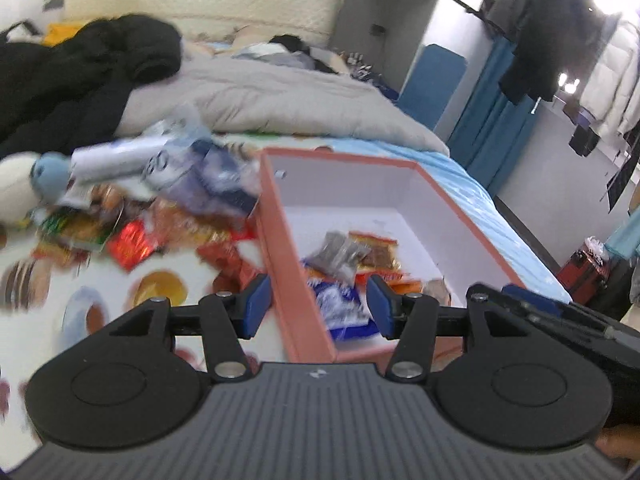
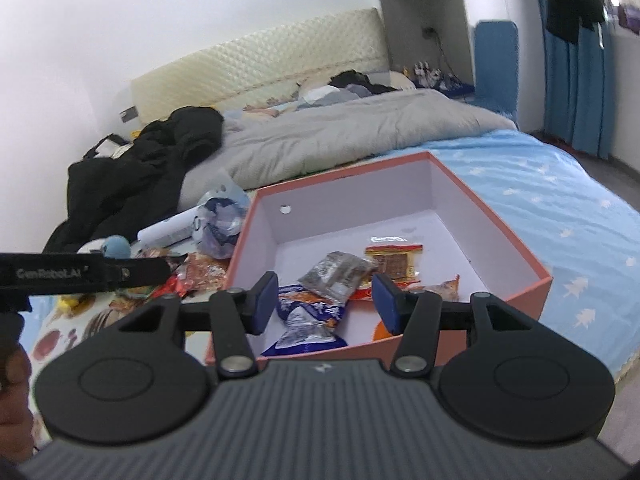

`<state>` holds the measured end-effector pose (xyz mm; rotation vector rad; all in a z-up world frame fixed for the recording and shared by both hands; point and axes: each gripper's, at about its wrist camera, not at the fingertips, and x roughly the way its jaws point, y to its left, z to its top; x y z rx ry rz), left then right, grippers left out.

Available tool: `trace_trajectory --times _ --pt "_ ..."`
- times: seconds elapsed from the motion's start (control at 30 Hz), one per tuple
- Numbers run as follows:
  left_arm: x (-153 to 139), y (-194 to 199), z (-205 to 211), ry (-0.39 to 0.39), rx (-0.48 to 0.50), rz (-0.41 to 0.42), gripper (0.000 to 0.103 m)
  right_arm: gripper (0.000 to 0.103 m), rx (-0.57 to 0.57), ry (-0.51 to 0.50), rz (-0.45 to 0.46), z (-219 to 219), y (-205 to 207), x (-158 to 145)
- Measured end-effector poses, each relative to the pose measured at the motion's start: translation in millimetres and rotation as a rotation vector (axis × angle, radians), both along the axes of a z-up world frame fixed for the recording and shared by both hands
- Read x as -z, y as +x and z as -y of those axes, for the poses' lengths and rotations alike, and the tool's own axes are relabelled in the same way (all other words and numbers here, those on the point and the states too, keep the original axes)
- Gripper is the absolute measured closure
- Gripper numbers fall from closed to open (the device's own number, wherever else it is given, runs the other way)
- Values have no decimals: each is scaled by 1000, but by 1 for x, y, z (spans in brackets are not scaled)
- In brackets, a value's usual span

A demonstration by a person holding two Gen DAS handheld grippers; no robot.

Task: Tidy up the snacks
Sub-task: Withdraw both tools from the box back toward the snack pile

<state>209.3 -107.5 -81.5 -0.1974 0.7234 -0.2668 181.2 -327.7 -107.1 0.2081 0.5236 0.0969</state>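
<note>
A pink box (image 1: pixel 276 216) with a white inside sits on the bed; it also shows in the right wrist view (image 2: pixel 516 240). In it lie several snack packets: a blue one (image 2: pixel 308 316), a grey one (image 2: pixel 336 276), an orange one (image 2: pixel 394 260). A heap of loose snacks (image 1: pixel 160 224) lies left of the box. My left gripper (image 1: pixel 318 306) is open and empty over the box's near left wall. My right gripper (image 2: pixel 325 302) is open and empty above the box's near edge, over the blue packet. The left gripper's body (image 2: pixel 80 274) shows at the left of the right wrist view.
A grey quilt (image 1: pixel 280 100) and black clothes (image 1: pixel 80 80) lie beyond the snacks. A plush toy (image 1: pixel 24 188) sits at the far left. The blue sheet (image 2: pixel 560 200) runs right of the box to the bed's edge. Clothes hang at the right.
</note>
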Motion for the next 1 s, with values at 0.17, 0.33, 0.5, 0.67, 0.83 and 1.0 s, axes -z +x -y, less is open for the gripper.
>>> trace_trajectory --times 0.17,0.33,0.5,0.67,0.83,1.0 --pt "17 -34 -28 -45 -83 -19 44 49 -53 9 -5 -18 -18 10" --pt "21 -62 -43 -18 -111 -11 44 49 -80 -2 -28 -34 -45 22" --pt "28 -82 -55 15 -129 -9 44 49 -111 -10 -31 -49 -64 24" --pt "41 -93 -73 -5 -160 -35 44 49 -146 -16 -36 -64 -64 27" --pt "51 -86 -96 -22 -194 -52 44 49 -188 -53 -28 -88 -59 30" --pt "64 -68 -127 -38 -236 -62 44 49 -242 -91 -15 -121 -47 30"
